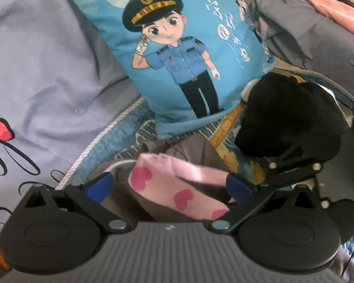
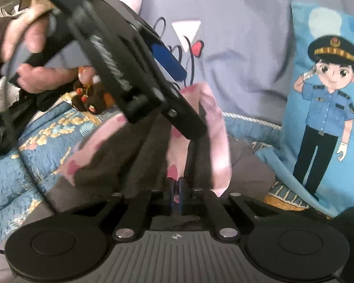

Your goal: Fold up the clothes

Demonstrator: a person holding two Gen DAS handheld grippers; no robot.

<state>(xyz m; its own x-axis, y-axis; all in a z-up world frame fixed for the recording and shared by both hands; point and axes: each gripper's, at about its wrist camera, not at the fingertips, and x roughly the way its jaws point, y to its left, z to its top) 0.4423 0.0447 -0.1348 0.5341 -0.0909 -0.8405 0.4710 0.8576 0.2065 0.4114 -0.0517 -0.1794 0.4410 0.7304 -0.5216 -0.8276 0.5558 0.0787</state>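
Folding a small pink heart-print garment on a blue quilted bedspread, lower centre of the left wrist view, lying over a grey-brown cloth.

Left gripper hanging over it with blue pads spread wide on either side, clamping nothing (apparently poised to take a fresh hold on the near edge). Pointing steeply down onto the fabric, presumably so the pads can come in from above.

Right gripper sitting bottom centre of its own view, pads pressed nearly together and pinching a bit of pink cloth between them. Keeping that edge lifted and taut, judging by the strip of garment rising away from the pads toward mid-frame. Holding one end fixed likely gives the other tool something to fold against.

Crossing the upper left of the right wrist view: the left tool, gripped by a bare hand, its blue pad showing above the garment.

Leaning at the upper centre of the left view: a blue cartoon-officer pillow, with a grey duvet to its left (both merely backdrop).

Black fabric sitting mid-right there, identity unclear.
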